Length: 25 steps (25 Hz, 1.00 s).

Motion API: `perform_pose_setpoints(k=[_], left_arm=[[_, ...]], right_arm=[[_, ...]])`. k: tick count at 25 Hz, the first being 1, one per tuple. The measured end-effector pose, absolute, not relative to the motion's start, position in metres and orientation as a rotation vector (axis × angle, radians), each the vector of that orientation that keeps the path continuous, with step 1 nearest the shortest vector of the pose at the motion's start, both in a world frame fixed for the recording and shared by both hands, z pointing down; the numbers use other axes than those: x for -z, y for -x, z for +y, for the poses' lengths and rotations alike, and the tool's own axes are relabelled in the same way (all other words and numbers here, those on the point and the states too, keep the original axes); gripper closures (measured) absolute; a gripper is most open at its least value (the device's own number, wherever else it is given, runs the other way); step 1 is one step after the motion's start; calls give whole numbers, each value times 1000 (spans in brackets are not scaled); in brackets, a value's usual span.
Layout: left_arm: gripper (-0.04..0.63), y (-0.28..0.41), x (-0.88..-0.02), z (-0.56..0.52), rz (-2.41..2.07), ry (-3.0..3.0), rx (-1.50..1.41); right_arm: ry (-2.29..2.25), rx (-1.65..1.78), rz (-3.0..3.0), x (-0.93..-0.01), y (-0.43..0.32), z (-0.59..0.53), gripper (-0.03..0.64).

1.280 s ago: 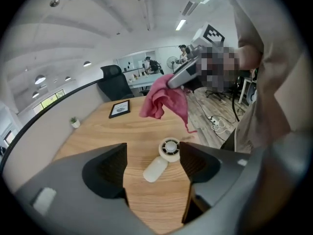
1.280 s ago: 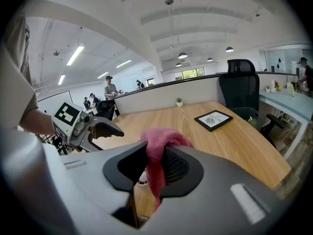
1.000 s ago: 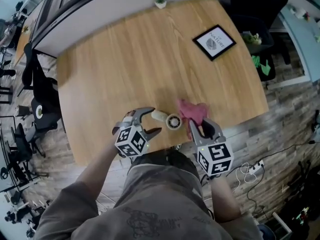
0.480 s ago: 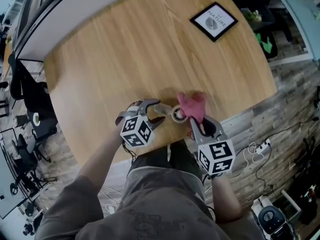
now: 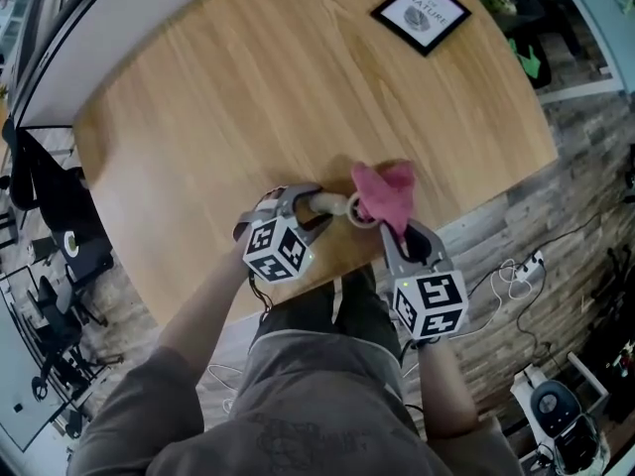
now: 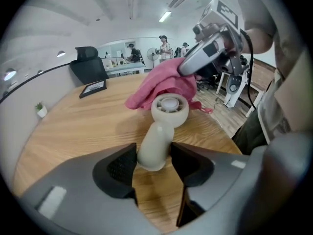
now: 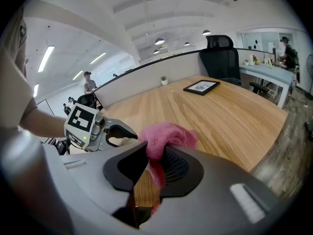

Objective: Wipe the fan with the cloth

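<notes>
Since the earlier frame both grippers have come down to the surface (image 5: 248,87). The left gripper (image 6: 153,158) has just been closing its fingers from wide apart onto the handle of the fan (image 5: 342,207), and the pads now meet the handle's sides. The fan lies near the front edge. The right gripper (image 7: 149,166) has its fingers clamped on the pink cloth (image 5: 385,188), which rests against the fan head. Hold the handle firmly before sweeping the cloth across the grille. Both grippers slant downward and converge on the fan.
</notes>
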<state>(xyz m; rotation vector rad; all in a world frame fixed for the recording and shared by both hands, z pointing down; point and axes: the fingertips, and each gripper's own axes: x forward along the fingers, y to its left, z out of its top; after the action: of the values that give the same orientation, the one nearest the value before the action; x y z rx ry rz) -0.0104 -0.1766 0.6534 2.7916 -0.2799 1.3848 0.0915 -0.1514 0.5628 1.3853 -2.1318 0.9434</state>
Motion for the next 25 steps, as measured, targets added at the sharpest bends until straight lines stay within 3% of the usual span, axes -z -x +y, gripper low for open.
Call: perform_pose_setpoints(k=[5,16,25], left_arm=[[375,6,-654,-172,-320,-2707,-1131],[402,2,-655,-168,-295,-2804,-1168],[402,3,-656,-168,-303,-2819,-1163]], right_arm=[[-1427,-940,-2098,-571,-97,-149,535],[-1383,-909,-2050,-594,-74,-169,535],[-1154,-848,-2113,-604,-4,-180,535]])
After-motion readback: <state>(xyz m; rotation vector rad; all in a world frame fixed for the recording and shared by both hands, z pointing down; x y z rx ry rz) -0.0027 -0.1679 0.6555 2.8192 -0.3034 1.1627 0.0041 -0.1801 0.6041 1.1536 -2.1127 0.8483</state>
